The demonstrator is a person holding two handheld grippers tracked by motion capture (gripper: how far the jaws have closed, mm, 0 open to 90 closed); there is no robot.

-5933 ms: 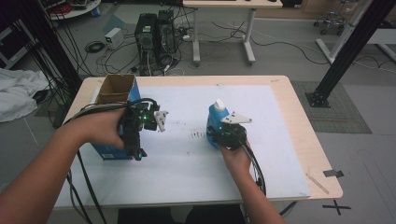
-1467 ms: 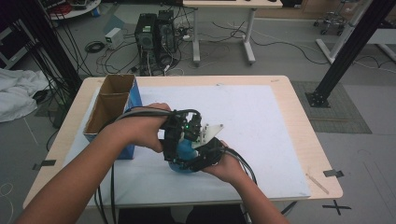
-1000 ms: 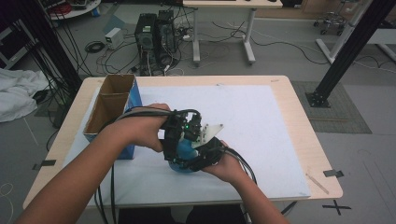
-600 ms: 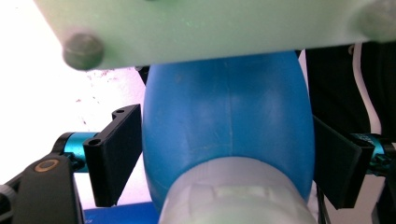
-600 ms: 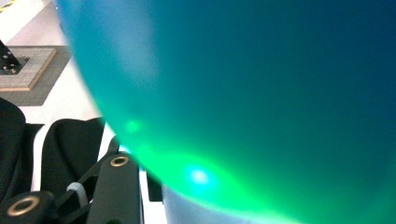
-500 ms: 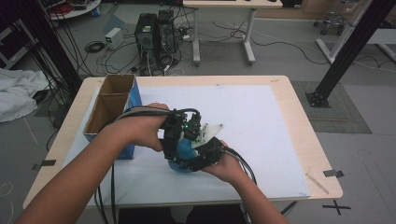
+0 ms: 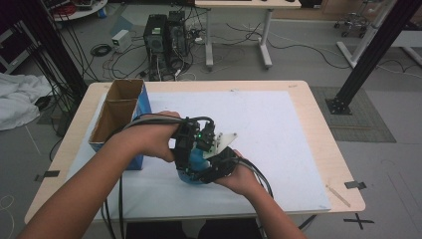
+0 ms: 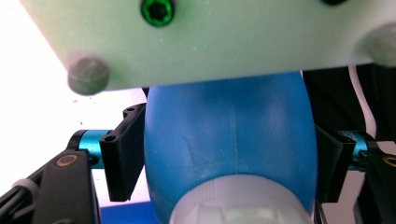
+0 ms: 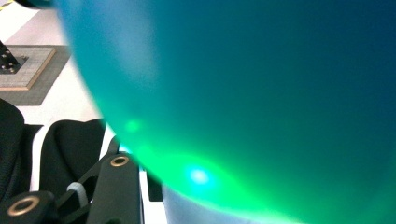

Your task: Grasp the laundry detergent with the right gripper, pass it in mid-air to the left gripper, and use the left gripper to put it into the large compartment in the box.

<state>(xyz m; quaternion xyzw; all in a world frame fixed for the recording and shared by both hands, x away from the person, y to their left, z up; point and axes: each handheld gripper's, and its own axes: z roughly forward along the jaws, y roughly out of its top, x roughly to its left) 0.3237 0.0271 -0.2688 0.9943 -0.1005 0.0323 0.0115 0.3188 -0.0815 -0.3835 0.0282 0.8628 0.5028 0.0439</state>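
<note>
Both tongs clamp one blue bottle (image 8: 224, 140): left tongs (image 7: 191, 149) just closing on it, right tongs (image 7: 219, 167) gripping, mid-tabletop (image 7: 278, 129).

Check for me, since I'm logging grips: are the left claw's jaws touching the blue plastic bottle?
Touching. The left gripper view shows both black jaws of the left claw pressed against the blue plastic bottle's sides.

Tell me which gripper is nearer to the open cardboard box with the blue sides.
Left. The left gripper sits just to the right of the box, its jaws having just been closing around the blue bottle. The right gripper is farther right and nearer the person, beyond the bottle.
</note>
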